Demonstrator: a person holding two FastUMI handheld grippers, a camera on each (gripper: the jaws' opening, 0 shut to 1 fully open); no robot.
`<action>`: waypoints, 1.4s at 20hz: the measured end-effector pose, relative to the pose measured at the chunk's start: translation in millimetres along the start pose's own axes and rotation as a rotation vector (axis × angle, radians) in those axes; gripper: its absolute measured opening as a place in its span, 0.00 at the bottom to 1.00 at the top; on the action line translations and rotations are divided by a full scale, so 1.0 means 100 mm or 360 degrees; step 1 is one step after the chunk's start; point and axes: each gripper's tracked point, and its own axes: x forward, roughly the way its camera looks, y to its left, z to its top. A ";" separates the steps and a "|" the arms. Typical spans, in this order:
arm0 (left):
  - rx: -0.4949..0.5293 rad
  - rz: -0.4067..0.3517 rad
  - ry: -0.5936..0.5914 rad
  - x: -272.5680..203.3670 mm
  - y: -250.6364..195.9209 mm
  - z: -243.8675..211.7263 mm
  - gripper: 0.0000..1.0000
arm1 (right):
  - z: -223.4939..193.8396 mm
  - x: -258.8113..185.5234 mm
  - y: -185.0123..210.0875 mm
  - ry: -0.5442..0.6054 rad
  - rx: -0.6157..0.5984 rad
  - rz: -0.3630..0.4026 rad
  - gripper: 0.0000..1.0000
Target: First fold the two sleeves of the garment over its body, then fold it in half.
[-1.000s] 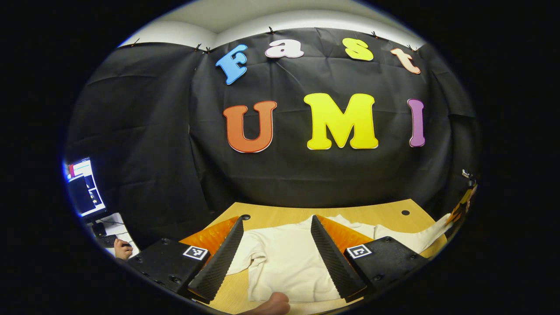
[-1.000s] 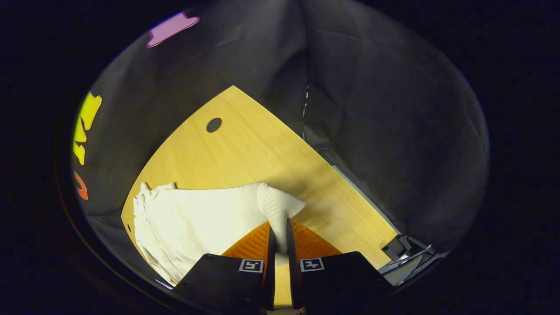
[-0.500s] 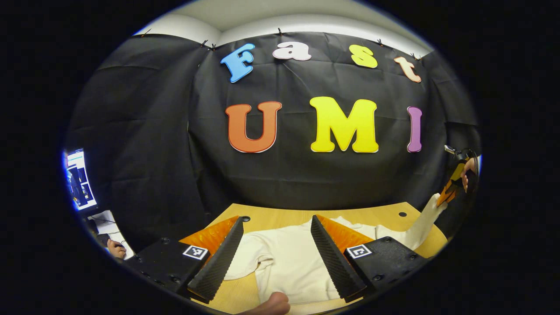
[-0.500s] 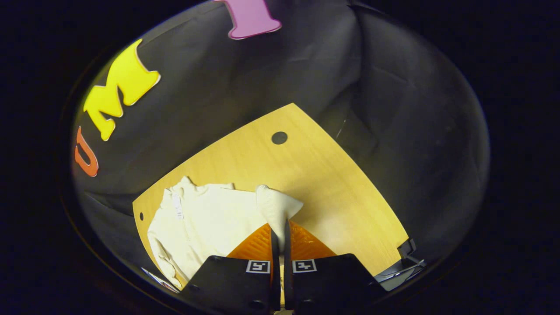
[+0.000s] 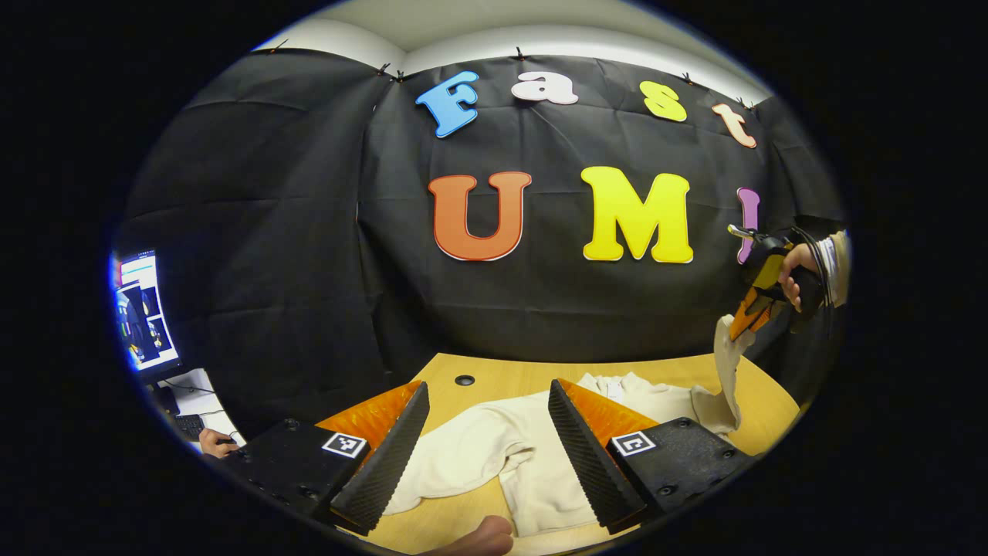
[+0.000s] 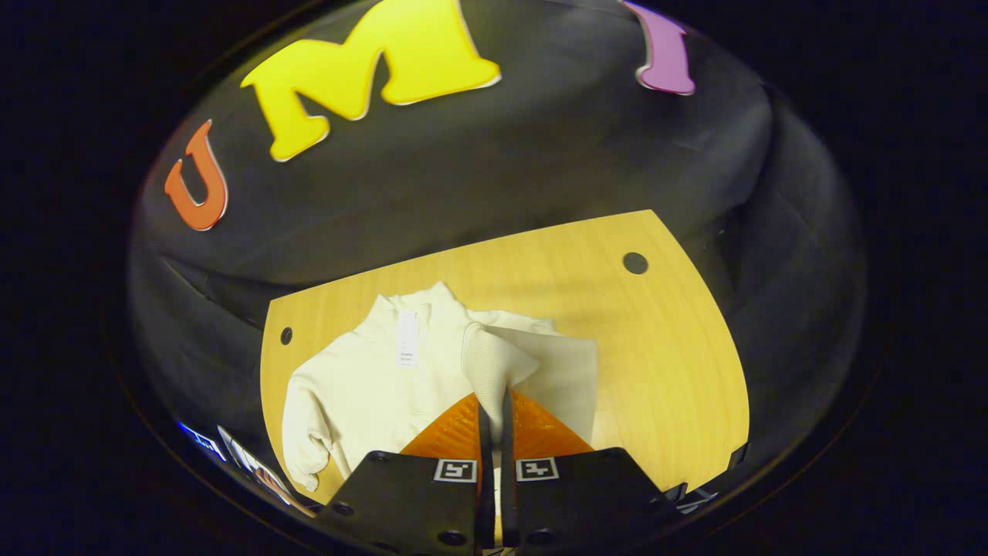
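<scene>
The cream garment (image 6: 363, 378) lay toward the bench's (image 6: 664, 363) left edge. The right gripper (image 6: 494, 409) pinched its sleeve cuff (image 6: 494, 367), lifted above the body. The left gripper (image 5: 486, 455) hovered spread wide over the near edge.

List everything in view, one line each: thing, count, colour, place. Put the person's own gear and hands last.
Sweater: one, cream, flat on the table, collar toward the wall.
Cuff: one, cream, ribbed, lifted above the sweater by the right gripper.
Table: one, light wood, with round holes near its far corners.
Monitor: one, lit, far left beside the booth.
Left gripper: one, open, above the sweater's near side.
Right gripper: one, shut on the cuff.
Hand: one, holding the right gripper, far right in the left gripper view.
</scene>
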 end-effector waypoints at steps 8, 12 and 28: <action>0.0041 -0.0036 0.0062 0.06 0.39 -0.21 0.99 | -0.29 0.27 1.72 0.0023 -0.0261 0.0287 0.02; 0.0113 -0.0054 0.0118 0.08 0.50 -0.41 0.99 | -0.51 0.60 2.27 0.0084 -0.0331 0.0334 0.04; 0.0075 0.0090 0.0461 -0.03 0.78 -1.28 0.99 | -1.48 1.94 2.81 0.0407 -0.0263 0.0302 0.12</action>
